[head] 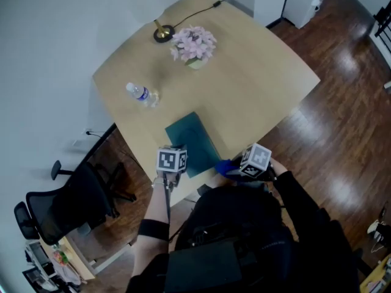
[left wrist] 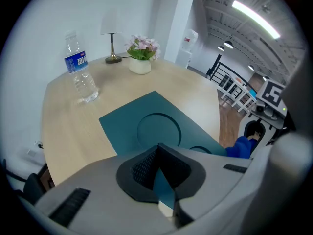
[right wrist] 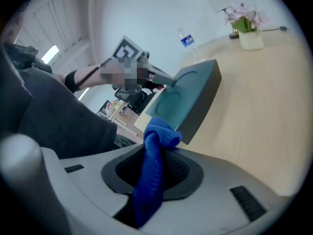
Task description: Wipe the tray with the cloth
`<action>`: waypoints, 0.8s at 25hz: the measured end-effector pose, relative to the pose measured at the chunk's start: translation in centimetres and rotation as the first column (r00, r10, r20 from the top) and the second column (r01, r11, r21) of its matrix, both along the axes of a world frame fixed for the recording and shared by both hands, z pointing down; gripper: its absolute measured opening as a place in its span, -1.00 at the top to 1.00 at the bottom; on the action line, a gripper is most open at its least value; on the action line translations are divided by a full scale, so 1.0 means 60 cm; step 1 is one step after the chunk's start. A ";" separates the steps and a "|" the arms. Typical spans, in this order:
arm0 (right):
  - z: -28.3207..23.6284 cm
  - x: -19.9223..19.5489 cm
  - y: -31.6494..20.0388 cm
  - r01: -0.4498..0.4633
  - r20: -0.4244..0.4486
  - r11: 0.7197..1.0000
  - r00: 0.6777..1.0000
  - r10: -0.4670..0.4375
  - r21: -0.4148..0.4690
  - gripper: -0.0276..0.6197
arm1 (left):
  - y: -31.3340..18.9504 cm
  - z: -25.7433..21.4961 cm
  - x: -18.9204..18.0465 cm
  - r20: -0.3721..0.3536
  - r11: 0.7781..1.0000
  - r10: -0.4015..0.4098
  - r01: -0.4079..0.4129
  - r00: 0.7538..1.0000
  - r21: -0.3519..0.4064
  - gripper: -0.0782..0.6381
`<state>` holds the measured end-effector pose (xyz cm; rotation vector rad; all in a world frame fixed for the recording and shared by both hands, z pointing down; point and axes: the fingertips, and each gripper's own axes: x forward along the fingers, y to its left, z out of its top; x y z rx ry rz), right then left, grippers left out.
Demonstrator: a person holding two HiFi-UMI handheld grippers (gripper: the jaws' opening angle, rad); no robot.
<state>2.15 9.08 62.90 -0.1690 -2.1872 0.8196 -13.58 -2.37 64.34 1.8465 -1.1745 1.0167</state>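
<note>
The teal tray (head: 194, 140) lies near the table's front edge; its round recesses (left wrist: 159, 129) show in the left gripper view. My left gripper (left wrist: 159, 180) is shut on the tray's near edge, with a teal wedge between its pads. In the head view my left gripper (head: 175, 165) sits at the tray's near left corner. My right gripper (right wrist: 154, 173) is shut on the blue cloth (right wrist: 155, 153), which bunches up above the jaws. The cloth (head: 225, 166) hangs just right of the tray's near corner, off the tray. From the right gripper view the tray (right wrist: 188, 94) lies ahead of the cloth.
A water bottle (head: 142, 94) stands left of the tray. A pot of pink flowers (head: 194, 44) and a lamp base (head: 162, 33) with its cord sit at the far end. A black office chair (head: 67, 206) is on the floor at left.
</note>
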 end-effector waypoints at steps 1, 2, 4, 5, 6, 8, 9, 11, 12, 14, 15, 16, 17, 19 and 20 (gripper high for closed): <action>-0.012 -0.001 -0.018 -0.023 0.008 1.000 1.000 0.023 0.015 0.61 | -0.001 0.000 0.000 -0.009 1.000 -0.016 0.016 1.000 0.007 0.78; -0.021 -0.001 -0.041 -0.051 0.007 0.998 0.999 0.051 0.036 0.61 | -0.001 0.000 0.000 -0.016 0.999 -0.031 0.031 0.999 0.013 0.78; -0.035 -0.005 -0.100 -0.124 0.008 0.989 0.992 0.124 0.083 0.61 | 0.004 -0.002 0.001 -0.029 0.998 -0.054 0.055 0.998 0.020 0.78; -0.039 -0.009 -0.136 -0.166 0.013 0.980 0.986 0.166 0.112 0.61 | 0.011 -0.006 0.001 -0.035 0.998 -0.062 0.062 0.997 0.025 0.78; -0.040 -0.014 -0.173 -0.207 0.017 0.968 0.978 0.206 0.144 0.61 | 0.021 -0.014 0.000 -0.041 0.997 -0.068 0.069 0.997 0.036 0.78; -0.038 -0.025 -0.247 -0.275 0.021 0.940 0.961 0.277 0.202 0.61 | 0.050 -0.040 -0.002 -0.058 0.992 -0.093 0.098 0.994 0.074 0.78; -0.038 -0.033 -0.283 -0.300 0.024 0.925 0.953 0.303 0.233 0.61 | 0.069 -0.053 -0.003 -0.072 0.989 -0.111 0.118 0.991 0.090 0.78; -0.045 -0.056 -0.347 -0.314 0.026 0.902 0.947 0.321 0.296 0.61 | 0.118 -0.068 0.002 -0.108 0.985 -0.138 0.147 0.985 0.090 0.78; -0.046 -0.071 -0.373 -0.305 0.024 0.895 0.949 0.315 0.325 0.61 | 0.146 -0.067 0.007 -0.123 0.986 -0.142 0.152 0.982 0.073 0.78; -0.043 -0.104 -0.420 -0.273 0.011 0.887 0.957 0.290 0.373 0.61 | 0.198 -0.048 0.020 -0.137 0.988 -0.149 0.152 0.979 0.016 0.78; -0.039 -0.121 -0.441 -0.256 0.001 0.884 0.961 0.277 0.392 0.61 | 0.220 -0.031 0.024 -0.136 0.987 -0.160 0.159 0.978 -0.015 0.78; -0.035 -0.138 -0.460 -0.235 -0.009 0.882 0.965 0.262 0.409 0.61 | 0.236 -0.012 0.027 -0.133 0.984 -0.178 0.174 0.975 -0.044 0.78; -0.031 -0.157 -0.475 -0.209 -0.017 0.883 0.971 0.238 0.421 0.61 | 0.246 0.003 0.030 -0.135 0.979 -0.201 0.194 0.970 -0.068 0.78; -0.023 -0.197 -0.491 -0.142 -0.028 0.892 0.985 0.170 0.428 0.61 | 0.248 0.013 0.040 -0.165 0.965 -0.259 0.246 0.952 -0.095 0.78; -0.018 -0.215 -0.493 -0.105 -0.037 0.898 0.990 0.133 0.427 0.61 | 0.245 0.012 0.043 -0.185 0.956 -0.292 0.277 0.938 -0.101 0.78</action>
